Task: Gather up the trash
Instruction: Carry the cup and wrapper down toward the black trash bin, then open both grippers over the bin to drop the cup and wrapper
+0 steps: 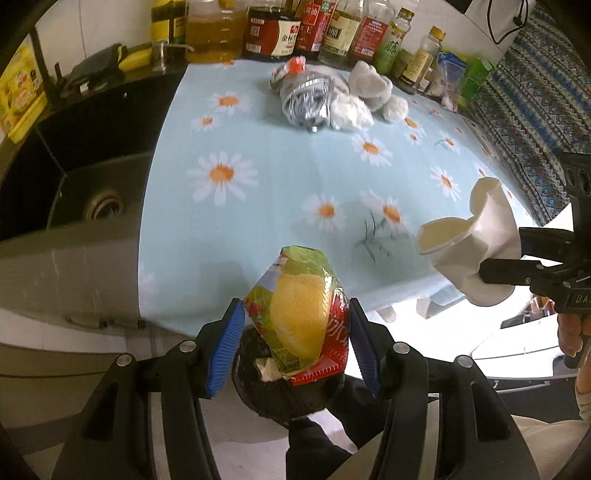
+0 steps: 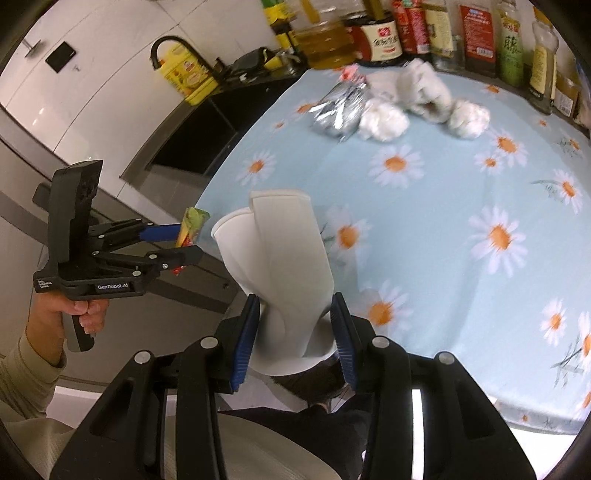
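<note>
My left gripper (image 1: 297,332) is shut on a crumpled yellow, green and red snack wrapper (image 1: 301,314), held past the table's front edge above a dark bin (image 1: 284,391). My right gripper (image 2: 295,332) is shut on a crushed white paper cup (image 2: 280,266), also at the front edge; the cup shows in the left wrist view (image 1: 476,240). The left gripper shows in the right wrist view (image 2: 173,243). At the table's back lie a crumpled silver foil bag (image 1: 306,96), wadded white tissues (image 1: 351,110) and a grey-white cloth lump (image 1: 369,85).
The table wears a light-blue daisy cloth (image 1: 258,206). Several sauce and oil bottles (image 1: 295,29) line its back edge. A dark sink (image 1: 85,177) with a black faucet (image 2: 173,48) lies to the left. A patterned fabric (image 1: 532,122) is on the right.
</note>
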Tool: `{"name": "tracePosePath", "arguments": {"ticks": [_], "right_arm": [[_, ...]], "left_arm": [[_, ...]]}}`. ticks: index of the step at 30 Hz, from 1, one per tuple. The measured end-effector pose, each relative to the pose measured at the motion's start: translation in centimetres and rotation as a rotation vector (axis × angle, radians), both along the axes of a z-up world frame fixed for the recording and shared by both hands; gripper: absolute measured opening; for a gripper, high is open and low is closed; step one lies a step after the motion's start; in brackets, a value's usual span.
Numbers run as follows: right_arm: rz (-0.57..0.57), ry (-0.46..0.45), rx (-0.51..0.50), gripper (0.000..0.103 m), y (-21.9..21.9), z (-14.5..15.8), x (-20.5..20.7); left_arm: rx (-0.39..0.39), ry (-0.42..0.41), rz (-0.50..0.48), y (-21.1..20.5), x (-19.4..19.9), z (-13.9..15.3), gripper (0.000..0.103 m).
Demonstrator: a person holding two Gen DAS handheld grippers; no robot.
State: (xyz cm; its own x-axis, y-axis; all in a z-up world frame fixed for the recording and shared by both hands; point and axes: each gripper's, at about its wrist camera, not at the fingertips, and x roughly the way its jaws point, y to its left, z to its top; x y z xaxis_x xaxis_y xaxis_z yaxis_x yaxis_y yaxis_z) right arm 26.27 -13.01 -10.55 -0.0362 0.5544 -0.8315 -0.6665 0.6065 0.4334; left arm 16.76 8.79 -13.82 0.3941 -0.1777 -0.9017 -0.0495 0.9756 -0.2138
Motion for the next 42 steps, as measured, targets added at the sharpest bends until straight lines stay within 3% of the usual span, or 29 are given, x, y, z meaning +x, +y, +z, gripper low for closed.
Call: {"name": "tracePosePath", "arguments": {"ticks": [14,27,41,42], "right_arm": [[0.010,0.082,-0.052,0.041,1.7,-4.0,-5.7],[0.030,0.104,-0.093,0.041,3.1,-6.8,-6.7],[0.039,0.128,-0.097,0.042,3.6,-7.5,-6.1],[0.041,0.138,-0.094,0.045,3.7,-7.6,-6.0]], "left_arm": [[-0.109,0.064,0.012,-1.3,-6.1,-4.3,0.054],[-0.205,0.148,0.077,-1.4,-8.1,-8.8,0.054],[-0.259,0.209,0.108,-1.9,-8.3,-10.8,0.055],[-0.258,0.217,0.108,-1.9,-8.3,-10.9,0.055]]}}
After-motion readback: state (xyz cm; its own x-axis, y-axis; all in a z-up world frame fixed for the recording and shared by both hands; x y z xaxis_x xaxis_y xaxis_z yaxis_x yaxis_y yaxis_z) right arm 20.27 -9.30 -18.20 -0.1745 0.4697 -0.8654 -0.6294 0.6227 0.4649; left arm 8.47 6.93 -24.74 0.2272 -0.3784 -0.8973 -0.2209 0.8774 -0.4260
